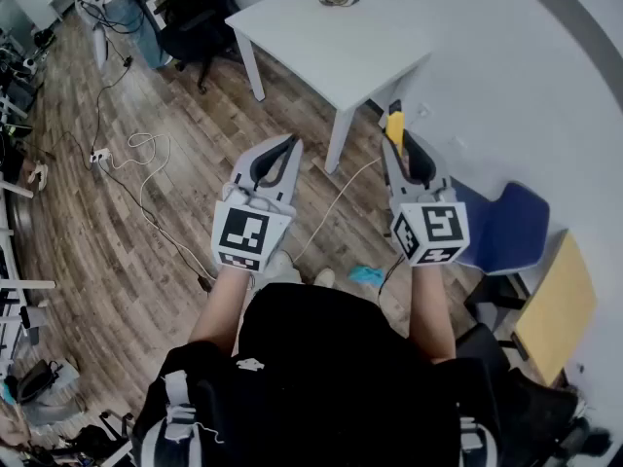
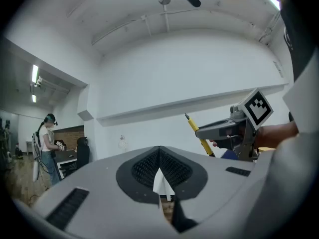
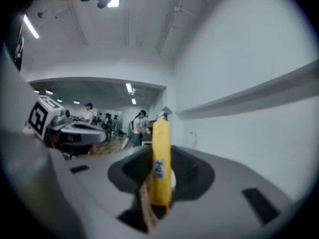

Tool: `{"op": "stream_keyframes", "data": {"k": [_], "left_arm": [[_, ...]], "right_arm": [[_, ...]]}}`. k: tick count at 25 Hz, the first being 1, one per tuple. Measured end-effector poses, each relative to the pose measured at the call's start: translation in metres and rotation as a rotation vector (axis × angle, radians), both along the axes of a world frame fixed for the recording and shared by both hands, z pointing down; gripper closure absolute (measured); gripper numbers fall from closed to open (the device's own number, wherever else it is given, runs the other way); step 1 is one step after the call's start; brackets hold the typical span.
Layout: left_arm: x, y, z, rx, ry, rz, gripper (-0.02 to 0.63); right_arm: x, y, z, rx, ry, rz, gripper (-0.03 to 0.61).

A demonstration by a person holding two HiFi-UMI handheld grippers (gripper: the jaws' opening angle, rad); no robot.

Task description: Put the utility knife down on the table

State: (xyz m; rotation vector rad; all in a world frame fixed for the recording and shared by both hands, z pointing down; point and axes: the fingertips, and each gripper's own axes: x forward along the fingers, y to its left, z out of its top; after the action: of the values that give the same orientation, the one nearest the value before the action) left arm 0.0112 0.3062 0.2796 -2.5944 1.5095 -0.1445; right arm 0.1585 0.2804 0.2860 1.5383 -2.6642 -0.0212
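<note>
Right gripper (image 1: 399, 142): clenched on the utility knife (image 1: 394, 125), whose yellow body is pinched between the pads and sticks out past the tips.
Table (image 1: 331, 56): white, lying at about 11 o'clock from the right gripper in the head view. Its near corner is close ahead of the jaws, and the top is bare but for a small item at the far end.
Left gripper (image 1: 289, 147): at 9 o'clock from the right one, jaws closed together on nothing, level with it and also close to the near corner.
Knife axis: in the head view it runs toward 12 o'clock. In the left gripper view it slants, with the tip raised.
Judged move: carry it toward 11 o'clock over the tabletop, lower it, and bring the long axis flat before letting go.
</note>
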Motion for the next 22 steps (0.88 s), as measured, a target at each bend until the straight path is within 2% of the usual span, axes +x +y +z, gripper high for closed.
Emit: {"op": "stream_keyframes", "data": {"k": [13,22], "left_arm": [[0.03,0.011,0.016,-0.015,-0.017,0.008,0.6],[0.031,0.002,0.019,-0.027,-0.024,-0.013,0.6]], "right_arm": [[0.026,0.008,0.019,-0.042,-0.021,-0.003,0.442],[0.029,-0.002,0.023,-0.047,-0.03,-0.025,0.442]]}}
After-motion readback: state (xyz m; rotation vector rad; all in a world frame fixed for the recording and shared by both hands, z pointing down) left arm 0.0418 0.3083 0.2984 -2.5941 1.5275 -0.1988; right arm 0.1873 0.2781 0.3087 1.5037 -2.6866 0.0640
